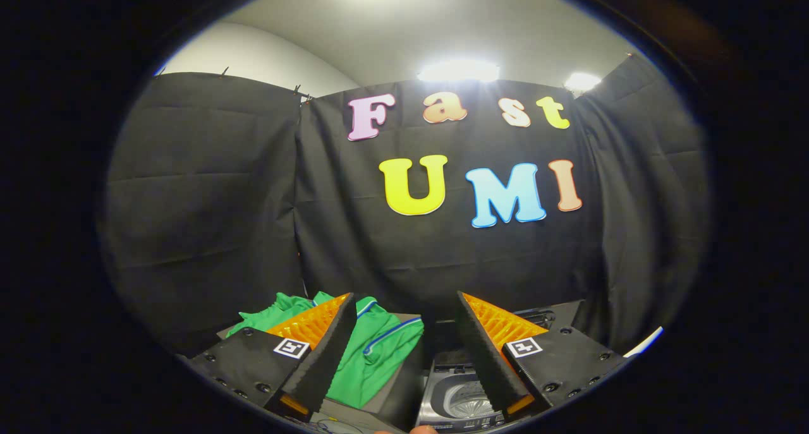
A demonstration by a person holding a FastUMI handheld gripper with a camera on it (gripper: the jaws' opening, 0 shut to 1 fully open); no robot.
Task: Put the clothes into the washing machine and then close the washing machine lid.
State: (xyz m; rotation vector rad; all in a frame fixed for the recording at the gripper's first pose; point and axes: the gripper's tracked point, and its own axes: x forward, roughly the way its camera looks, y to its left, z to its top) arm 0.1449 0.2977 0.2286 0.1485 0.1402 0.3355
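Green clothes (pixel 379 358) with blue-white trim lie crumpled beside the open washing machine (pixel 464 399), tool (pixel 404 320) fingers apart.

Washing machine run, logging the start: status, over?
Tool open, holding nothing. Green shirt on a grey surface behind the left finger, untouched. Washing machine below between the fingers, lid open, drum showing. Nothing in the way.

black tool (pixel 404 352), orange ribbed fingers (pixel 310 323), square markers

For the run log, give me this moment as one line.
gripper: open, empty | shirt: green, on surface beside washer, behind left finger | washer: lid open, drum visible between fingers | stage: pre-grasp
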